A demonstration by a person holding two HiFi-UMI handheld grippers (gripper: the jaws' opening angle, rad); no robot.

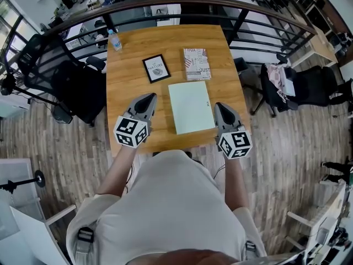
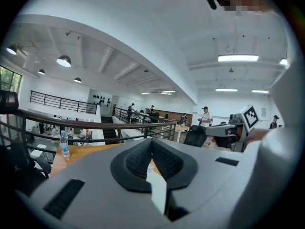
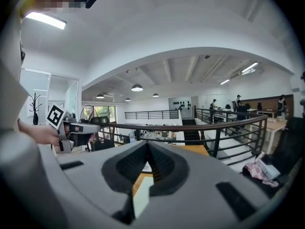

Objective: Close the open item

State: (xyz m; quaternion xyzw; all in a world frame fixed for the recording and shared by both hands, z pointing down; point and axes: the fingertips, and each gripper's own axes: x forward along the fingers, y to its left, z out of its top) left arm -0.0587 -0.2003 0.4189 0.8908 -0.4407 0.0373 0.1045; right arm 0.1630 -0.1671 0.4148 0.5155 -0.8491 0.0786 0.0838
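Note:
A pale green notebook [image 1: 190, 106] lies flat on the wooden table [image 1: 127, 87] with its cover down, and a small tab shows at its right edge. My left gripper [image 1: 150, 97] hovers just left of it, jaws shut with nothing between them. My right gripper [image 1: 218, 106] hangs just right of it, also shut and empty. In the left gripper view the black pads [image 2: 138, 159] meet at the tip, with a strip of the notebook [image 2: 159, 194] showing below. The right gripper view shows the same: pads [image 3: 164, 163] together and the notebook [image 3: 142, 199] under them.
A black-framed picture [image 1: 156, 68] and a patterned book [image 1: 197, 64] lie farther back on the table, with a water bottle [image 1: 115, 40] at the far left corner. A curved railing [image 1: 182, 4] runs behind the table. Black chairs [image 1: 77, 90] stand at the left, and another chair [image 1: 309, 84] at the right.

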